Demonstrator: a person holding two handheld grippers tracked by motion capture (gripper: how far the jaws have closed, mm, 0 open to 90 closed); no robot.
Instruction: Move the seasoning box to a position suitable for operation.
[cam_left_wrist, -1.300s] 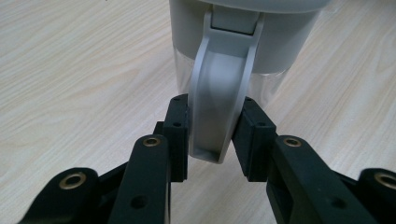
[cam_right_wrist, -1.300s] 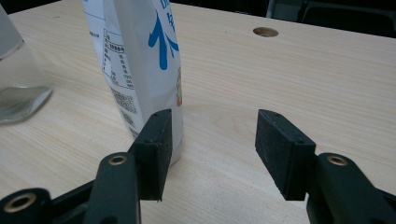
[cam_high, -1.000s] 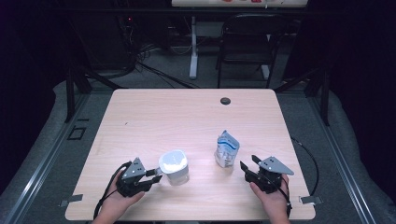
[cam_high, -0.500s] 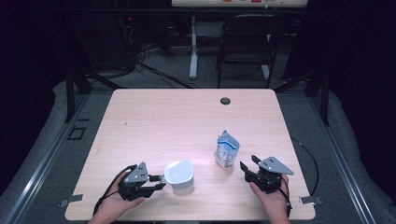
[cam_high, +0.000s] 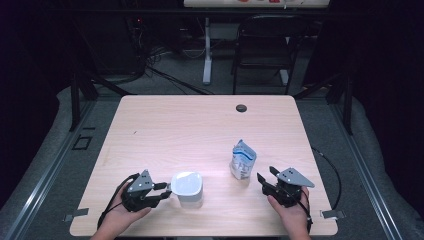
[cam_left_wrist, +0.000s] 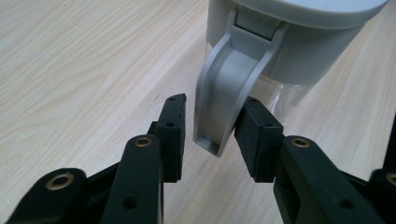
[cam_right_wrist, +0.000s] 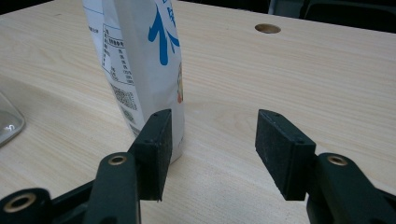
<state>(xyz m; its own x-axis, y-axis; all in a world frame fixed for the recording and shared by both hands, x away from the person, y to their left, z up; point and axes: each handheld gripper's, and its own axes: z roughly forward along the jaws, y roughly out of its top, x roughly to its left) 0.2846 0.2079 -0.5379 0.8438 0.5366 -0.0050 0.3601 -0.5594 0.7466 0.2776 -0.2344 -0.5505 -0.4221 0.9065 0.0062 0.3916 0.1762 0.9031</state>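
Note:
A jug (cam_high: 187, 187) with a white lid and clear body stands upright near the table's front left. Its grey handle (cam_left_wrist: 224, 93) sits between the jaws of my left gripper (cam_high: 165, 189). Those jaws have just been opening: a gap shows beside the left pad (cam_left_wrist: 172, 135), while the other pad lies close against the handle. A white and blue pouch (cam_high: 243, 160) stands upright to the right of the jug. My right gripper (cam_high: 265, 173) is open just right of the pouch (cam_right_wrist: 140, 51), with nothing between its jaws.
The wooden table (cam_high: 200, 130) has a round cable hole (cam_high: 241, 108) near its far edge. A dark chair (cam_high: 262, 50) and cables stand on the floor behind. The jug's clear base (cam_right_wrist: 9, 123) shows at the left of the right gripper view.
The jug was tilted half a second ago and now stands upright on the table. My left gripper's jaws have parted around its handle. The right gripper and the pouch have not moved.

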